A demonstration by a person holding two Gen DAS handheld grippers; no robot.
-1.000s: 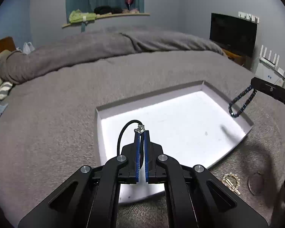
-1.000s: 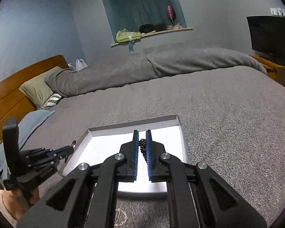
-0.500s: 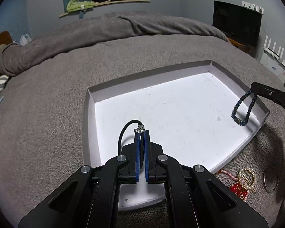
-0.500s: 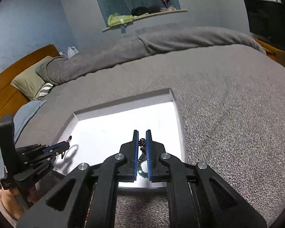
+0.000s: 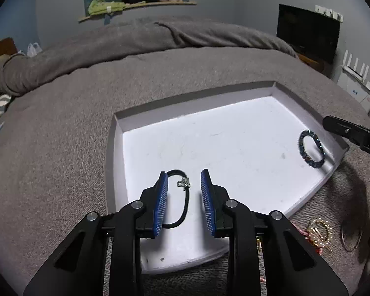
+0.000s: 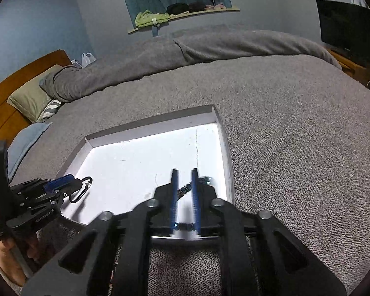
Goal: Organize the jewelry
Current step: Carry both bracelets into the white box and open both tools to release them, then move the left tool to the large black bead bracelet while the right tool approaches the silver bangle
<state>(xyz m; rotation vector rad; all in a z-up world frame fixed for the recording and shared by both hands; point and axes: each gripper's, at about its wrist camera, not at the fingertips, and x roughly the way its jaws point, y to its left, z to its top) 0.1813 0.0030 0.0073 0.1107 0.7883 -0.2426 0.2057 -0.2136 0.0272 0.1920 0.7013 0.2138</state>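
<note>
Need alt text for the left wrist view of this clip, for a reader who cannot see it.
The open left gripper straddles a black cord bracelet with a silver charm lying in a shallow white tray on a grey blanket. A dark blue beaded bracelet lies near the tray's right edge, below the right gripper's tip.

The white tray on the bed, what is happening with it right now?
A person holding a two-finger gripper in each hand is sorting jewelry into the shallow white tray on the grey bedspread. The left gripper is open, with a black cord bracelet with a small silver charm lying on the tray floor between its fingers. The right gripper is also open above a dark beaded bracelet near the tray's right wall. Some gold and red pieces wait on the bedspread outside the tray.
</note>
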